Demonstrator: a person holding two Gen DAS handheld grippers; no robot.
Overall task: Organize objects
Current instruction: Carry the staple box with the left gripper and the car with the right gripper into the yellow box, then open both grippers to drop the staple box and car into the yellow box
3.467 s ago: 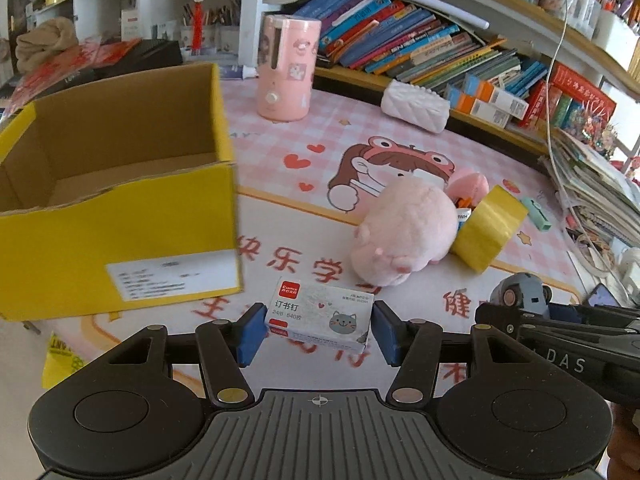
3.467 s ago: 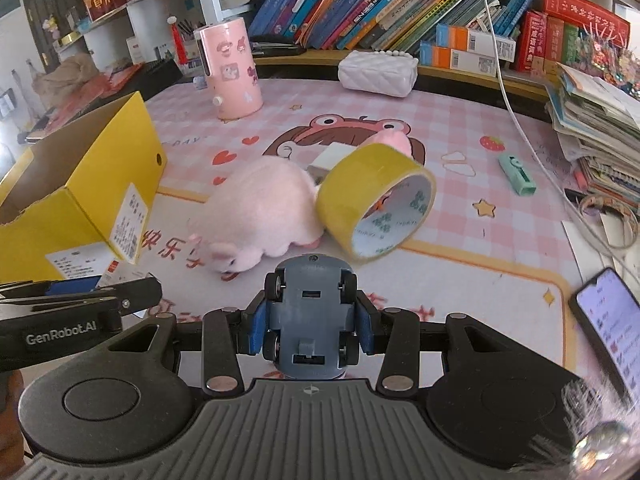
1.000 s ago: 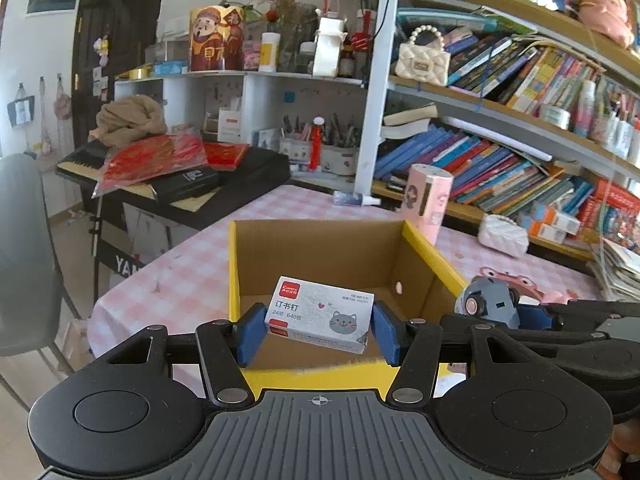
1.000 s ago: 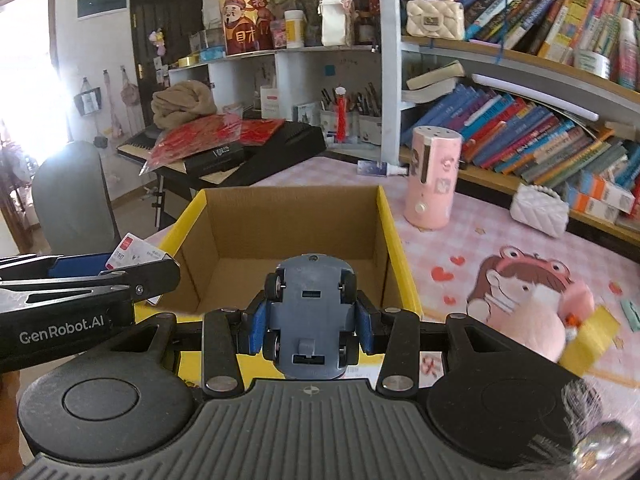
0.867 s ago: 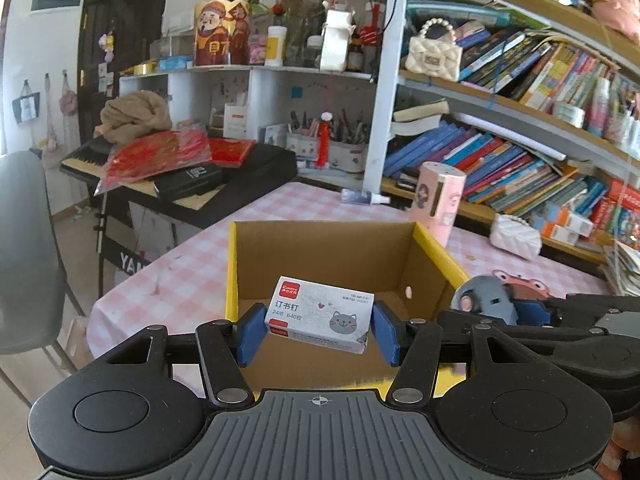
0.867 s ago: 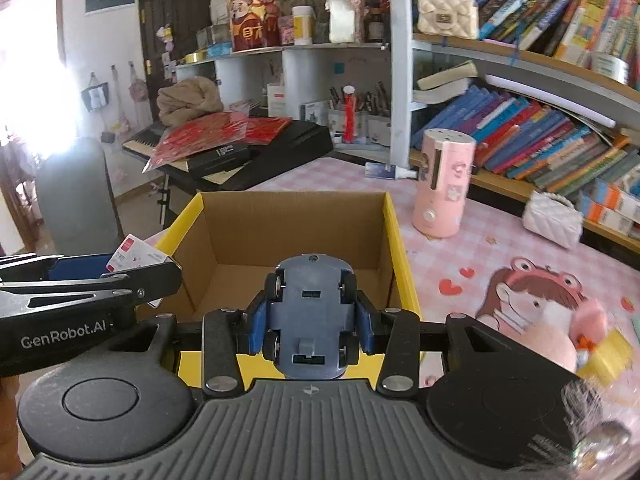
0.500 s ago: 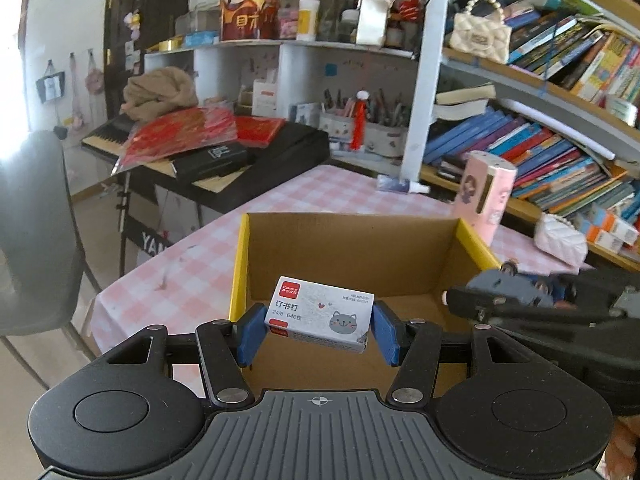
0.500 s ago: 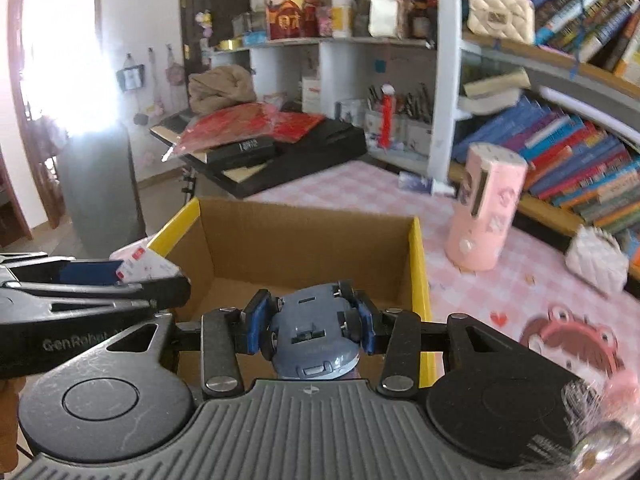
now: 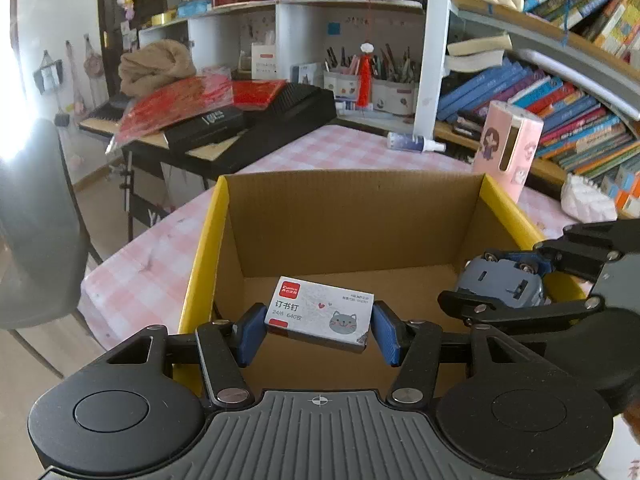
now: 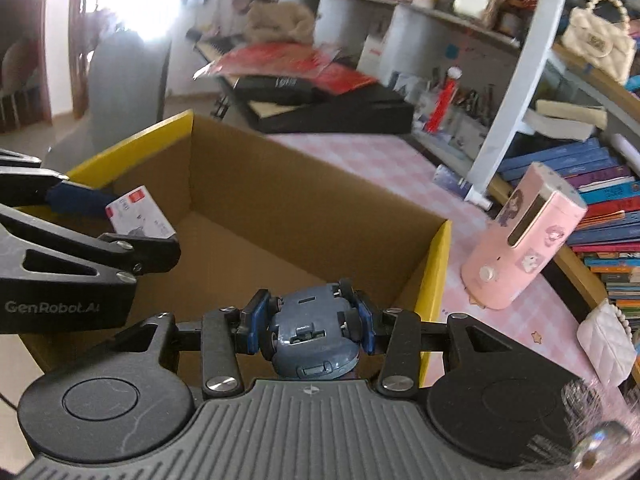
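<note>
Left wrist view puts an open yellow cardboard box with a plain brown inside (image 9: pixel 352 232) straight ahead of my left gripper (image 9: pixel 318 334), standing on a pink checked counter (image 9: pixel 344 152). Beyond its far right corner a tall pink cartoon-printed canister (image 9: pixel 508 146) stands upright, and a white quilted handbag (image 9: pixel 586 202) lies further right below rows of books. Behind the box sits a black keyboard piled with red packets (image 9: pixel 192 100).

Half a second ago both grippers sat higher and further back; now they have dipped over the near rim, and the box floor fills the space ahead. The toy has also tipped forward in its grip.

My left gripper is closed at medium width on a small white staple box with a grey cat face (image 9: pixel 320 314), held slightly tilted above the box floor. My right gripper (image 10: pixel 308 326), to its right and level with it, clamps a blue-grey toy car (image 10: pixel 314 332) by its wheels, over the near right corner inside the box (image 10: pixel 280 220). Neither item touches the cardboard.
</note>
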